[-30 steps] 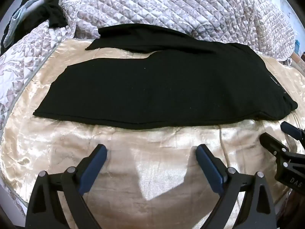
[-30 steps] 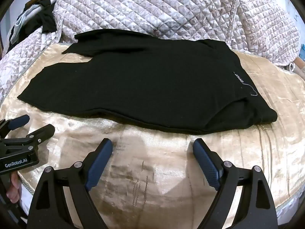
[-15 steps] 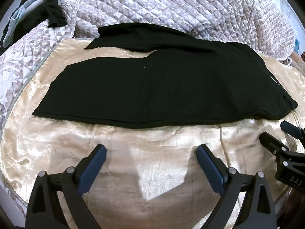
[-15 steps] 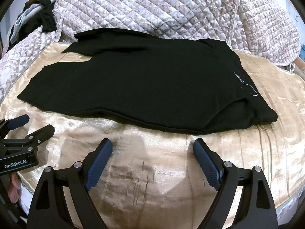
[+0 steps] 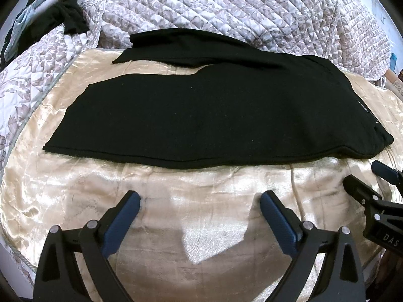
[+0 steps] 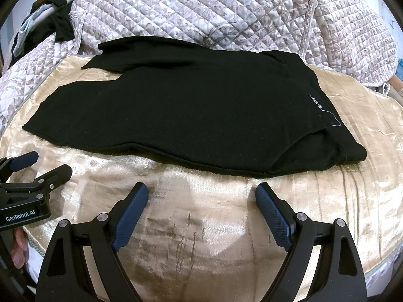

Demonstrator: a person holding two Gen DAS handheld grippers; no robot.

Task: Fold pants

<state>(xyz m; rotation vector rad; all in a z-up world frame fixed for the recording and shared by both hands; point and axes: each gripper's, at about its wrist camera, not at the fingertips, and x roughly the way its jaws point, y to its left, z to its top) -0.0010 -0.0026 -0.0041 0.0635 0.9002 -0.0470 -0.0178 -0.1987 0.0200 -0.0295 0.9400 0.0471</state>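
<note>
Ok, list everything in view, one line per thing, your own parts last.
black pants: one, black, spread flat on the gold cover, legs to the left.
gold satin cover: one, shiny gold, under the pants.
quilted bedspread: one, white with grey-brown floral print, bunched behind the pants.
dark clothes: a small heap, black and pale blue, far left corner.
left gripper: one, black with blue pads, open, empty.
right gripper: one, black with blue pads, open, empty.
</note>
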